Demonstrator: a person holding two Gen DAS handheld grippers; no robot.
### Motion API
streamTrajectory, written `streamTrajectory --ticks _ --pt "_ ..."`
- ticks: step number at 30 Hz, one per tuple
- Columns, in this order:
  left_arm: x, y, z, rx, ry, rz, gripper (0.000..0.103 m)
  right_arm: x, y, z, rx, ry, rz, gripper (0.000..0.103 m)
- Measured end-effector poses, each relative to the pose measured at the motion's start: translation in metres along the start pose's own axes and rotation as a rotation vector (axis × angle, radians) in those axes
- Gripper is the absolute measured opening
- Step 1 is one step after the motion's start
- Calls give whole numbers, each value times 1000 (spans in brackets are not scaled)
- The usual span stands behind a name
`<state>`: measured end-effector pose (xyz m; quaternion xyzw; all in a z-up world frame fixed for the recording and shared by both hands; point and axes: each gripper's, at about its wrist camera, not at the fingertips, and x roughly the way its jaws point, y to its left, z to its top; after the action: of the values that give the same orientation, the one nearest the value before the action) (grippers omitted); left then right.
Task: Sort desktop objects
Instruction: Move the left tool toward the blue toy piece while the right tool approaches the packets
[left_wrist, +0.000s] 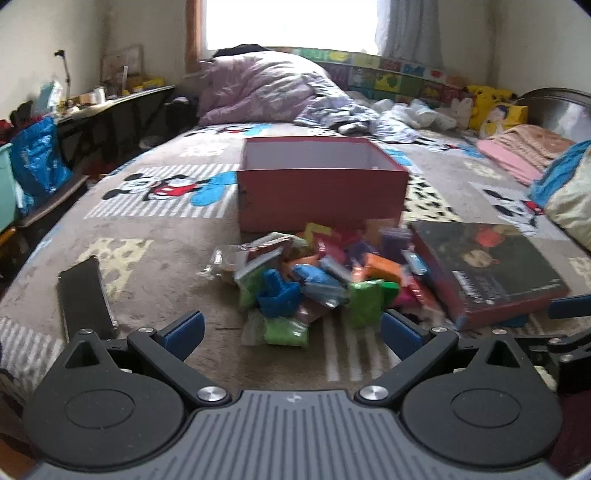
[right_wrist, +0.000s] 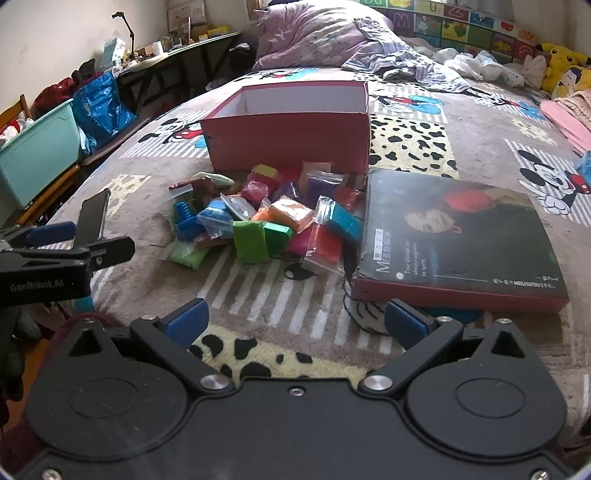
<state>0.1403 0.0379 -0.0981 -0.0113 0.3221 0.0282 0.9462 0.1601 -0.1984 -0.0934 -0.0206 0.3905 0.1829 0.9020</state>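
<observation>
A pile of coloured clay packets (left_wrist: 317, 280) lies on the bed blanket in front of an open, empty red box (left_wrist: 321, 192); the pile (right_wrist: 266, 221) and the box (right_wrist: 291, 129) also show in the right wrist view. A blue plastic tool (left_wrist: 277, 295) sits at the pile's left. My left gripper (left_wrist: 291, 332) is open and empty, just short of the pile. My right gripper (right_wrist: 295, 321) is open and empty, further back over the striped patch. The left gripper also shows at the left edge of the right wrist view (right_wrist: 66, 240).
The red box lid with a dark picture (left_wrist: 487, 273) lies right of the pile, also in the right wrist view (right_wrist: 458, 236). A black phone (left_wrist: 85, 295) lies left. Bedding and plush toys (left_wrist: 487, 103) sit behind. A teal bin (right_wrist: 37, 155) and a blue bag (right_wrist: 99, 107) stand left of the bed.
</observation>
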Motion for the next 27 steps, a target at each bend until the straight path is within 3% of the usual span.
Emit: streamTrajectory --ticks 10,16,19,20,22,26,27 --pt "44 11 0 2 40 -19 102 28 -11 6 -17 -81 28 102" --pt "67 14 -2 -9 48 -28 102 48 -15 11 -36 -54 20 102" --pt "76 16 -3 -20 50 -31 102 56 -19 13 -29 -39 64 102" --pt "80 17 -3 -27 54 -34 101 58 -20 14 -28 -43 71 102" --pt "87 21 -4 -54 66 -45 89 62 -22 14 -29 -54 77 102" --pt "98 25 -4 -71 78 -47 84 70 -22 15 -40 -71 77 102" --pt "100 26 -4 -72 78 -48 78 73 -22 16 -45 -74 80 102"
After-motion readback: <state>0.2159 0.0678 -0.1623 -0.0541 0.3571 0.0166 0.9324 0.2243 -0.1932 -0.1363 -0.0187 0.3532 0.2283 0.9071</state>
